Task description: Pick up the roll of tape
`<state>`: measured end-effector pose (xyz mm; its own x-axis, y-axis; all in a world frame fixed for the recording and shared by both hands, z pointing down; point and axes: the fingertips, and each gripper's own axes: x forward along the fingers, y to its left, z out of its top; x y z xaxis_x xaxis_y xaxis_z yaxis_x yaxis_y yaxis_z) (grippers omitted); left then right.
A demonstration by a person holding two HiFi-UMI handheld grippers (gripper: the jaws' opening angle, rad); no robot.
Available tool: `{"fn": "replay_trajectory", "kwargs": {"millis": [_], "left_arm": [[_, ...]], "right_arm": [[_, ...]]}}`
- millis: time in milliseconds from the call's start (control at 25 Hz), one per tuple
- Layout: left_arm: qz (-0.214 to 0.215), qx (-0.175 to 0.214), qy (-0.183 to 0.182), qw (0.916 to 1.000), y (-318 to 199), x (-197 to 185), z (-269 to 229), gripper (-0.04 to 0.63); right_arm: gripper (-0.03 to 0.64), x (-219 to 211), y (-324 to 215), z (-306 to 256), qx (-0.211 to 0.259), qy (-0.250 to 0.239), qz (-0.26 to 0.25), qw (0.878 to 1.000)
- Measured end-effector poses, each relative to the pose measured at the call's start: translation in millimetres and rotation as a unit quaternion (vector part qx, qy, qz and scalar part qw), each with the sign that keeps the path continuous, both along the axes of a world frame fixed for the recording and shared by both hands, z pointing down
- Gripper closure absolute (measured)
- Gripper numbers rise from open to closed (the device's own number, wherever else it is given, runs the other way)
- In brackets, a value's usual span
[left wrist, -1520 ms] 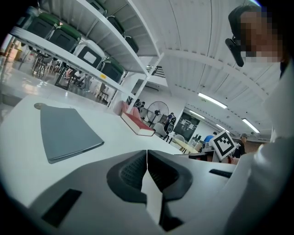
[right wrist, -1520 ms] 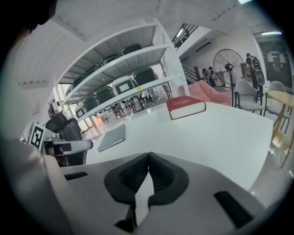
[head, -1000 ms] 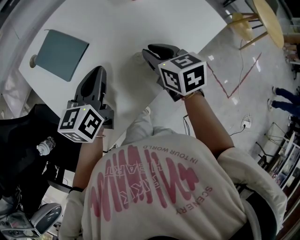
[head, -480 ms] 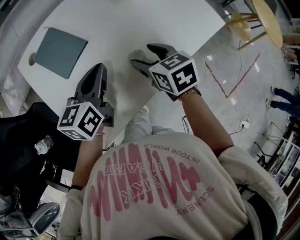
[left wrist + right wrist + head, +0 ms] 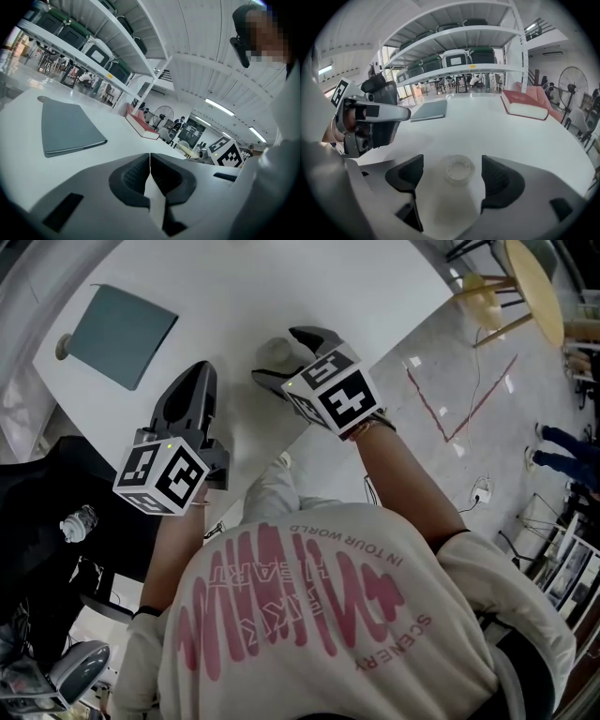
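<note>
The roll of tape is a small, pale, clear ring lying flat on the white table near its front edge. My right gripper points down at it, and its jaws are opening wide. In the right gripper view the tape lies between the two dark pads with a gap on each side, so nothing presses on it. My left gripper hovers over the table to the left, shut and empty. Its jaws meet in the left gripper view.
A grey-blue folder lies at the table's far left beside a small round disc. A red book lies further back on the table. The table's edge runs just right of the right gripper. A black chair stands lower left.
The right gripper has moved left and down over the tape, rolled, and its jaws have spread from nearly shut to wide apart. The left gripper has stayed put.
</note>
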<state>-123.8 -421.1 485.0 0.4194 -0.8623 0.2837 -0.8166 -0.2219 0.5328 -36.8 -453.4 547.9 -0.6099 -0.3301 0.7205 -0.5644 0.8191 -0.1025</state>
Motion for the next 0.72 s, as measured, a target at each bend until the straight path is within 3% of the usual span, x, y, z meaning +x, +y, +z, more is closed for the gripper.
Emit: {"fn": "replay_trajectory", "kwargs": {"millis": [720], "left_arm": [[0.007,-0.002,0.010,0.9999,-2.2,0.0,2.6,0.571]], "right_arm": [[0.238,-2.7,-2.8,13.5,0.012,0.035,0.008,0.999]]}}
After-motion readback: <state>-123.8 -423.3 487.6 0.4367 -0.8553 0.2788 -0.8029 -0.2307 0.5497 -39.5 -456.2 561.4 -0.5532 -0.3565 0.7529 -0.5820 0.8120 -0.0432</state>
